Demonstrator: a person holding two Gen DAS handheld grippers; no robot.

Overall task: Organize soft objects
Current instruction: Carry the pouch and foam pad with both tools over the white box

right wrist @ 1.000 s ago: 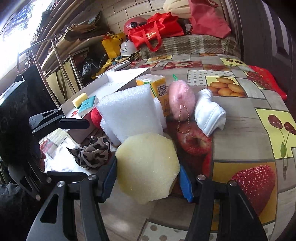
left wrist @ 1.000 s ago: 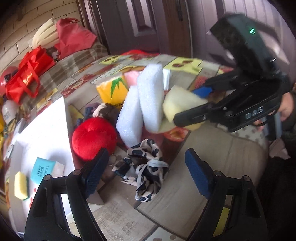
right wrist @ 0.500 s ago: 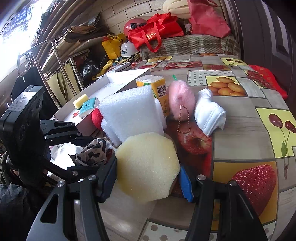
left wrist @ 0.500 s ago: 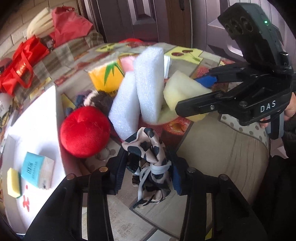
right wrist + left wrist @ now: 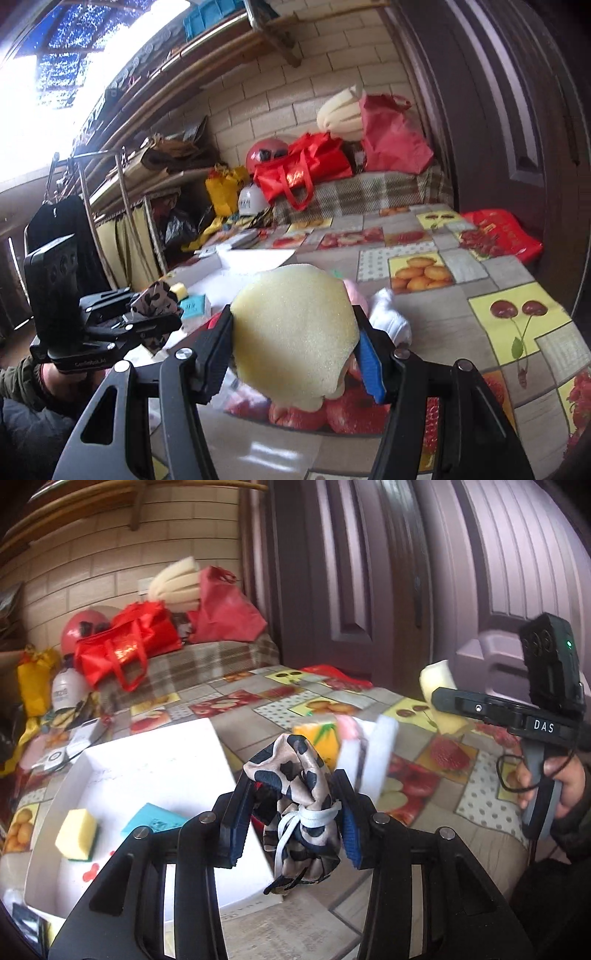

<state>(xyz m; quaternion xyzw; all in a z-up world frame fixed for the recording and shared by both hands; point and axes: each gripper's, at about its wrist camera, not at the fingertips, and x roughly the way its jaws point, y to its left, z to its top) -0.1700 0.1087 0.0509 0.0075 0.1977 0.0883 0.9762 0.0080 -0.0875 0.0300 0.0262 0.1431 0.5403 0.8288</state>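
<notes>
Both hands are loaded; left gripper point(image 5: 295, 823) is clamped on the leopard-print scrunchie point(image 5: 301, 794), right gripper point(image 5: 295, 347) is clamped on the pale yellow sponge point(image 5: 295, 332), both clear of the counter point(image 5: 461, 332). My guess is they go in the white box point(image 5: 155, 760) at 10 o'clock from the scrunchie; carry over the rim, don't crush the sponge, release low. A second ago the left gripper was open above the scrunchie and the sponge sat low by the foam blocks; now both are lifted.
</notes>
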